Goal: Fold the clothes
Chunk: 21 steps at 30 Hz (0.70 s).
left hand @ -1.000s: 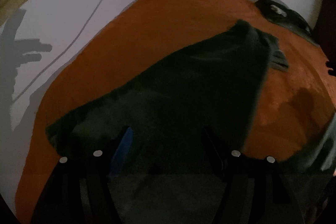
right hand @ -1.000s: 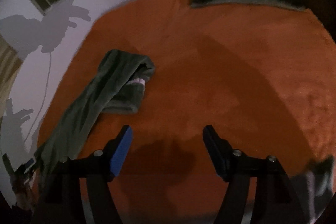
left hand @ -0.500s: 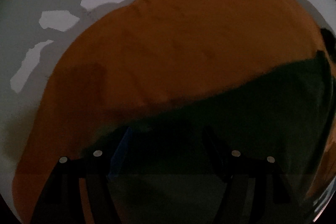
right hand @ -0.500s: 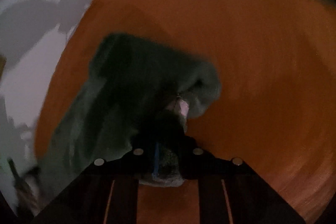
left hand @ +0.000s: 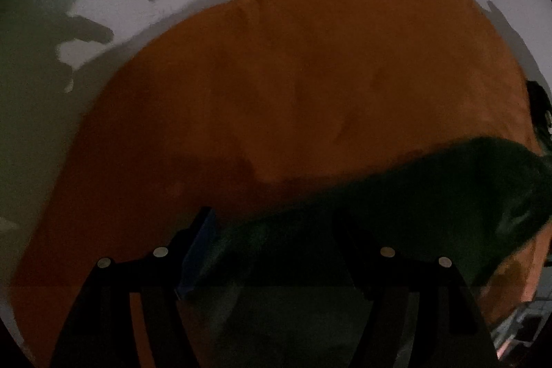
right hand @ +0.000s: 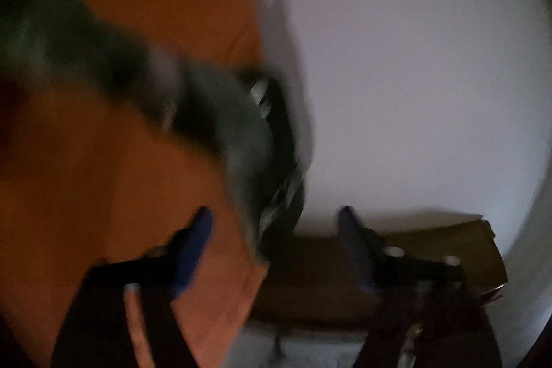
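Now, in the left wrist view, the left gripper (left hand: 276, 230) stands with its fingers wide apart, much as it did a second ago, and the dark green garment (left hand: 431, 192) lies across the gap between them, running off to the right over the orange cloth (left hand: 310, 75) that covers the surface. The fingers do not look closed on the fabric; whether they touch it is too dark to tell. Half a second ago the garment filled more of the lower right of this view; it now shows as a narrower band, so it seems to have been drawn or laid over. In the right wrist view, which is blurred by motion, the change is plainer. Half a second ago the right gripper (right hand: 276, 230) was clamped shut on a bunch of the garment; its blue pads (right hand: 196, 240) are now well apart with nothing between them, and it has swung toward the edge of the orange cloth, where the pale wall (right hand: 431, 75) and a brown box (right hand: 448, 247) show. The garment (right hand: 224, 119) trails up and left of the gripper, apart from it. I judge that a fold or drag has just been released; how neat the garment lies cannot be told from this blur.
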Available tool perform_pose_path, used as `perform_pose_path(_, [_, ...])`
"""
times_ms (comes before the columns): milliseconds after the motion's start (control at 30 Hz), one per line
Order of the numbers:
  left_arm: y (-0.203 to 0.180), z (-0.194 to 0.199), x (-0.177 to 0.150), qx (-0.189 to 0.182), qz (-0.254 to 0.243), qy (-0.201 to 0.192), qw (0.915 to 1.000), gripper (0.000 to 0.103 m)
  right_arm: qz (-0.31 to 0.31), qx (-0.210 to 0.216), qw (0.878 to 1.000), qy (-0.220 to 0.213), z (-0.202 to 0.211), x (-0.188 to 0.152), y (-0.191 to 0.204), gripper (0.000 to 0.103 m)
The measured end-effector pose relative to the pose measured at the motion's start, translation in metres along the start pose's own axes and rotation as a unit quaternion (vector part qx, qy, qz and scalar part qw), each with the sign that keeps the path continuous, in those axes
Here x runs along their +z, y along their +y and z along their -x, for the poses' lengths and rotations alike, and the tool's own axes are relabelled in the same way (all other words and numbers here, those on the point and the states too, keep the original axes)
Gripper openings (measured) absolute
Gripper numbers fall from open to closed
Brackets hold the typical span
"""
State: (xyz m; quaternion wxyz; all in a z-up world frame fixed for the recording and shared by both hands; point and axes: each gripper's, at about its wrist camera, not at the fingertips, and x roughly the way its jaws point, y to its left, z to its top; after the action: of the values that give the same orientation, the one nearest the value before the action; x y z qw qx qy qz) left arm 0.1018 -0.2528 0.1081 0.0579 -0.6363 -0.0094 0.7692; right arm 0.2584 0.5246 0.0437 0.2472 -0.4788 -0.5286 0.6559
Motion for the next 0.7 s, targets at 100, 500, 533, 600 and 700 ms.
perform_pose_path(100, [0.010, -0.005, -0.003, 0.027, -0.015, 0.024, 0.9992, 0.070, -0.039, 0.076, 0.994, 0.065, 0.002, -0.050, 0.005, 0.076])
perform_pose_path(500, [0.005, -0.063, -0.034, 0.002, -0.048, -0.022, 0.9986, 0.029, -0.382, 0.331, 0.848, 0.159, 0.049, -0.119, 0.004, 0.076])
perform_pose_path(533, [0.001, -0.062, -0.034, 0.001, -0.051, -0.036, 0.9981, 0.027, -0.407, 0.346, 0.830, 0.161, 0.053, -0.119, 0.004, 0.076])
perform_pose_path(600, [-0.005, -0.050, -0.026, -0.009, -0.047, -0.071, 0.9963, 0.022, -0.456, 0.376, 0.790, 0.163, 0.060, -0.121, 0.004, 0.076])
perform_pose_path(700, [0.000, 0.000, -0.007, -0.038, -0.029, -0.148, 0.9878, 0.021, -0.500, 0.373, 0.766, 0.156, 0.077, -0.113, -0.014, 0.076])
